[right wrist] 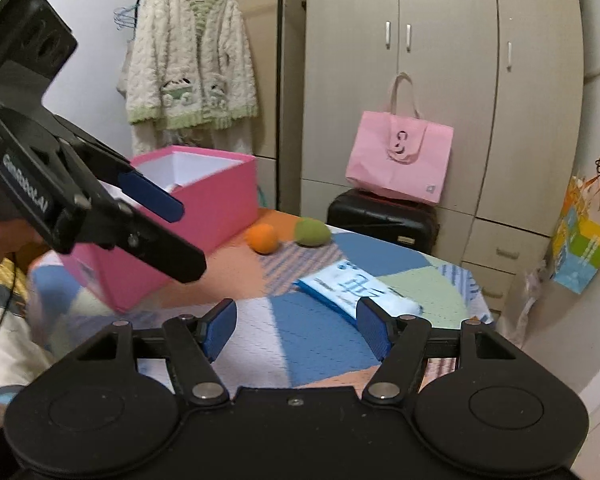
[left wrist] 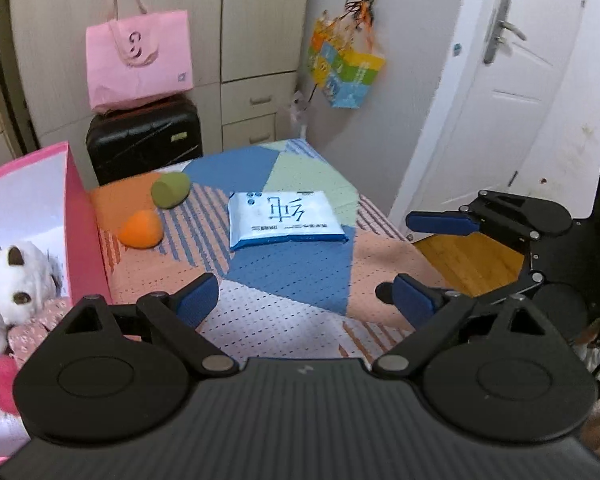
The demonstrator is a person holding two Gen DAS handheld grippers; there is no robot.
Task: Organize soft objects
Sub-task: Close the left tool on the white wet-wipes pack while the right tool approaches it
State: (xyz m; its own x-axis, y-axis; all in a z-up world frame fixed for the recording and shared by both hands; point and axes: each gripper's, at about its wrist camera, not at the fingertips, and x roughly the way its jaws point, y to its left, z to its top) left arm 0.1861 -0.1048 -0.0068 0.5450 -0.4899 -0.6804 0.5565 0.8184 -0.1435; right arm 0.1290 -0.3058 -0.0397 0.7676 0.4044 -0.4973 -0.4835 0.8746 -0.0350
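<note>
Both tongs open and empty above a patchwork desk.

Left tongs (left wrist: 304,300) spread wide, nothing between the blue pads; right tongs (right wrist: 296,330) parted less, likewise gripping nothing, hovering near the tissue pack's edge. In the left wrist view: tissue pack (left wrist: 284,220) flat at 12 o'clock on the desk (left wrist: 284,276), orange sponge (left wrist: 142,230) at 10 o'clock, green sponge (left wrist: 171,189) just beyond it, apart. Pink box (left wrist: 82,220) open at 9 o'clock, plush dog (left wrist: 18,280) inside.

pink box (right wrist: 220,204), orange sponge (left wrist: 141,230), green sponge (left wrist: 171,190)
</note>
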